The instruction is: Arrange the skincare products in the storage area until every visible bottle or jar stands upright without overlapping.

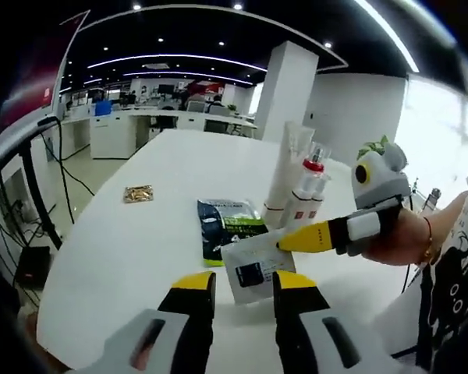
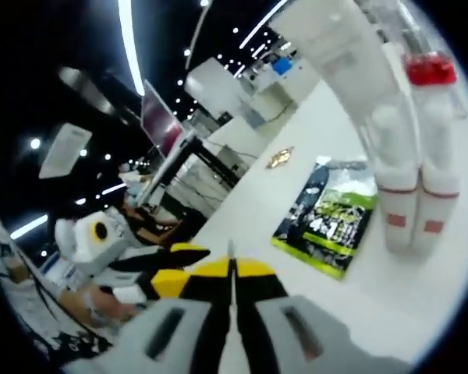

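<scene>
Pinching a thin white card sachet (image 1: 256, 267) by its edge, the right gripper (image 1: 285, 242) has its yellow tips clamped together; left gripper (image 1: 243, 290) spread, jaws apart above the sachet. Behind, a glossy dark pouch (image 1: 228, 226) lies flat on the white table (image 1: 132, 241), beside upright tube (image 1: 285, 173) and clear red-capped bottles (image 1: 307, 193)

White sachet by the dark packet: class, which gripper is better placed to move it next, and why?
Right. The right gripper has its fingers shut on the white sachet, at its edge, while the left gripper hangs open in front of it, holding nothing.
</scene>
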Demonstrator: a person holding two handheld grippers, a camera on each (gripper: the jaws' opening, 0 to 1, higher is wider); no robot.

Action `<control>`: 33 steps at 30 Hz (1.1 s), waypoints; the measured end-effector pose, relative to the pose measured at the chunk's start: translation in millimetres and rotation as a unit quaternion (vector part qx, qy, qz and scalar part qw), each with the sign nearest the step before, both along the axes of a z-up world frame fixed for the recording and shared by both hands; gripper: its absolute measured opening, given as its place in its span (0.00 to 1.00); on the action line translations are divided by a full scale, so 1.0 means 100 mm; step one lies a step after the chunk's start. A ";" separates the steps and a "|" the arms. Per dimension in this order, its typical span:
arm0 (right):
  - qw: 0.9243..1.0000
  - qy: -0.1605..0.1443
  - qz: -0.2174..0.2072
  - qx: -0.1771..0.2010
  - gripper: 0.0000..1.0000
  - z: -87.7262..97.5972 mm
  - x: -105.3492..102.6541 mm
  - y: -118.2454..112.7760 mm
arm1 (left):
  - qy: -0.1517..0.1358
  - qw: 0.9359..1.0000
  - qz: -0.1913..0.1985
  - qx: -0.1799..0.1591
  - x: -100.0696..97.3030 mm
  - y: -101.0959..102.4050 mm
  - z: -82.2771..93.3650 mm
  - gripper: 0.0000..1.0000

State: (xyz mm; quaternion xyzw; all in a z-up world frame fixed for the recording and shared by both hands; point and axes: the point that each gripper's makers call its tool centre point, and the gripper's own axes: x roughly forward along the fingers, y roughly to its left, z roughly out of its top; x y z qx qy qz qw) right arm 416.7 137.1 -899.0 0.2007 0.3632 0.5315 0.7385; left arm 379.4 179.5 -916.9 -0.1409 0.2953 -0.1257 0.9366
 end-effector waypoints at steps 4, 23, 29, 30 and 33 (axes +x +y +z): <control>1.000 -0.003 -0.001 0.015 0.00 0.07 0.02 -0.05 | 0.003 0.999 -0.002 -0.046 0.00 -0.01 -0.01 0.30; 0.999 0.008 0.011 0.044 0.00 0.22 -0.06 -0.07 | 0.011 0.989 -0.034 -0.145 -0.08 -0.12 -0.04 0.12; 1.000 -0.021 0.012 0.002 0.00 0.12 -0.06 -0.08 | 0.006 0.993 -0.021 -0.119 -0.08 -0.06 -0.01 0.02; 0.999 -0.030 0.015 -0.010 0.00 0.09 -0.07 -0.08 | 0.005 0.993 -0.020 -0.116 -0.08 -0.06 0.01 0.01; 0.997 -0.063 0.022 -0.040 0.00 0.04 -0.08 -0.07 | 0.012 0.994 -0.017 -0.108 -0.08 -0.04 -0.01 0.01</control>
